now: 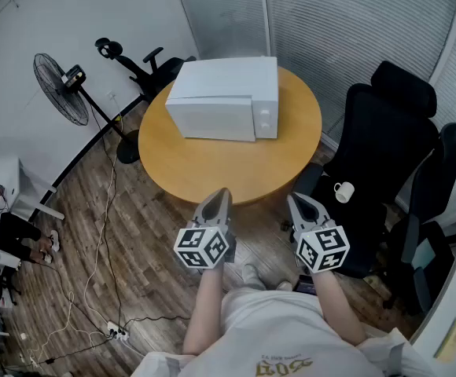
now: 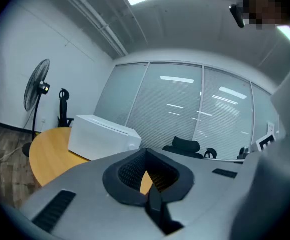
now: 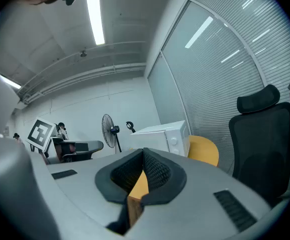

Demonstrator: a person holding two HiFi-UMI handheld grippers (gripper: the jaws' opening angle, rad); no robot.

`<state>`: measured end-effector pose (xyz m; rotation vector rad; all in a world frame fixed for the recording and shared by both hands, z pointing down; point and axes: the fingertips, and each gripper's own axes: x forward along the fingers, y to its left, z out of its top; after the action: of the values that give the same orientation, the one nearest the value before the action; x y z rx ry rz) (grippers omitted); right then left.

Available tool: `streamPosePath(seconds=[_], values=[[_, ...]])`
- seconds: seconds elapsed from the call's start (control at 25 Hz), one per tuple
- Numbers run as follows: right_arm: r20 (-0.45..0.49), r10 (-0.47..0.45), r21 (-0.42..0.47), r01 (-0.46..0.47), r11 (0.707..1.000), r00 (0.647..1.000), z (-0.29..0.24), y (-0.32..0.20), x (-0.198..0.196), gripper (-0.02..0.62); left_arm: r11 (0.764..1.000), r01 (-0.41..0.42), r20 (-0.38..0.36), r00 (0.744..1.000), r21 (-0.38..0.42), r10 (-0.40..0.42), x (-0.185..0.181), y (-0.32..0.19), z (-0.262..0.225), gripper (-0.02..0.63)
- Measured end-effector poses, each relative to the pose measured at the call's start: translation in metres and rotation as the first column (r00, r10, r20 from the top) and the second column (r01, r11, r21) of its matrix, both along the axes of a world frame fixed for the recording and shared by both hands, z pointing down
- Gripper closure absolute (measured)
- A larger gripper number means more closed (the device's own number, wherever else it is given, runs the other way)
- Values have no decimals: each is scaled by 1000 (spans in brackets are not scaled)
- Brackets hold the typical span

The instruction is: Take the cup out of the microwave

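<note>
White microwave point(image 1: 224, 100) at 12 o'clock is shut; left tool point(image 1: 220, 195) and right tool point(image 1: 299, 201) closed, empty, task not begun

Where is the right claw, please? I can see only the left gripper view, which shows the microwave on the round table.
Observer: In the head view the right claw is beside the left claw. Both are near the front edge of the table, well short of the microwave.
Operator: Is the right claw open?
Observer: No. The right gripper view shows its jaws together, with nothing between them.
Operator: Is there any cup outside the microwave?
Observer: Yes. A white cup stands on the seat of the black chair, to the right of the table.
</note>
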<state>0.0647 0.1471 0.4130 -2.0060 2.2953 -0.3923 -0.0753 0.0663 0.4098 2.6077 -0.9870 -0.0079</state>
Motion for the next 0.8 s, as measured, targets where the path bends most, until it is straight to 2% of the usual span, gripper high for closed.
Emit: streamPosePath(seconds=[0.16, 0.28, 0.4, 0.48, 0.52, 0.56, 0.6, 0.68, 0.72, 0.8], values=[[-2, -24, 2, 24, 1000, 1000, -1, 6, -1, 584, 1000, -2, 54, 999, 12, 1, 3, 10, 2, 591], [-2, -28, -4, 28, 1000, 1000, 2, 13, 5, 584, 999, 38, 102, 994, 32, -41, 2, 17, 6, 591], [7, -10, 8, 10, 1000, 1000, 2, 21, 14, 584, 996, 88, 53, 995, -1, -88, -2, 22, 8, 591], [36, -10, 30, 9, 1000, 999, 1, 25, 18, 584, 995, 93, 49, 995, -22, -92, -1, 24, 12, 580], [55, -22, 36, 20, 999, 998, 1, 26, 19, 575, 996, 81, 49, 996, -36, -79, 2, 25, 14, 504], [70, -36, 36, 34, 999, 997, 1, 26, 20, 477, 996, 66, 36, 997, -56, -64, 5, 26, 15, 397], [74, -44, 31, 41, 999, 996, 2, 25, 22, 370, 995, 55, 7, 999, -78, -54, 8, 26, 14, 357], [57, -37, 23, 36, 999, 998, 3, 22, 26, 359, 994, 52, -56, 997, -99, -58, 11, 25, 10, 348], [47, -29, 20, 28, 999, 998, 4, 21, 29, 359, 994, 56, -62, 996, -93, -62, 11, 23, 9, 340], [41, -17, 11, 16, 1000, 999, 7, 16, 33, 359, 996, 69, -22, 997, -60, -71, 11, 18, 11, 334]])
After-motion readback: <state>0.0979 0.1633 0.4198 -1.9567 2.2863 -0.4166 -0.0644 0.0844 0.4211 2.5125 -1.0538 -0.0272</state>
